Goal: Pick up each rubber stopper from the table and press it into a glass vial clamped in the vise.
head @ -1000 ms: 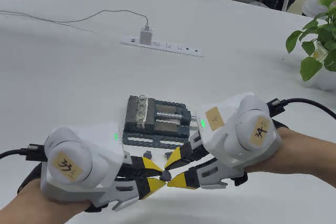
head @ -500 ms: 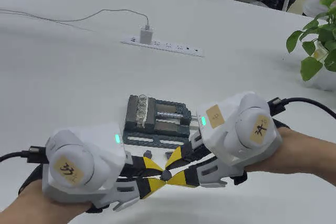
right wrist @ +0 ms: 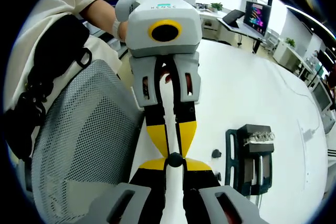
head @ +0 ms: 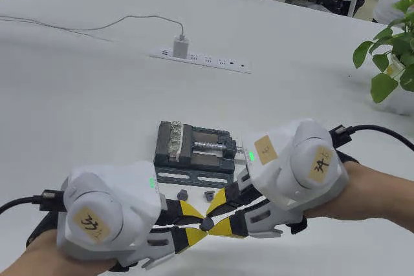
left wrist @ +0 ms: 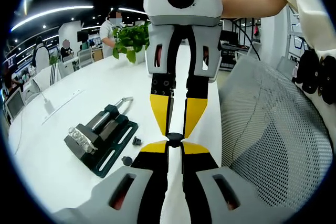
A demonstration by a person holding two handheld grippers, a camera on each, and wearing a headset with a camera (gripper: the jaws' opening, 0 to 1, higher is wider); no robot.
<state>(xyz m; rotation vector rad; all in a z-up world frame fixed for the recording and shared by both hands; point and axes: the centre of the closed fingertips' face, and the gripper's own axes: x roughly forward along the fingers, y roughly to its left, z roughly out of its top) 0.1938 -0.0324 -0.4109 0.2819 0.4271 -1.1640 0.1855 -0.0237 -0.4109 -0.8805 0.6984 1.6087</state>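
Tip to tip, nearest the person: left gripper (head: 201, 225) and right gripper (head: 212, 223), both sets of jaws pinched on one dark rubber stopper (head: 207, 224). Just beyond, two loose stoppers (head: 183, 194) lie on the table (head: 77, 95), near the vise (head: 207, 156), which clamps the glass vials (head: 173, 139).

Vise (head: 194, 152) on table (head: 77, 101); two stoppers (head: 183, 194) just before it; power strip (head: 200, 60) behind.

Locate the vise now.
Head view: the vise sits mid-table, just beyond two loose stoppers; nearer the person, left gripper and right gripper pinch a third stopper.
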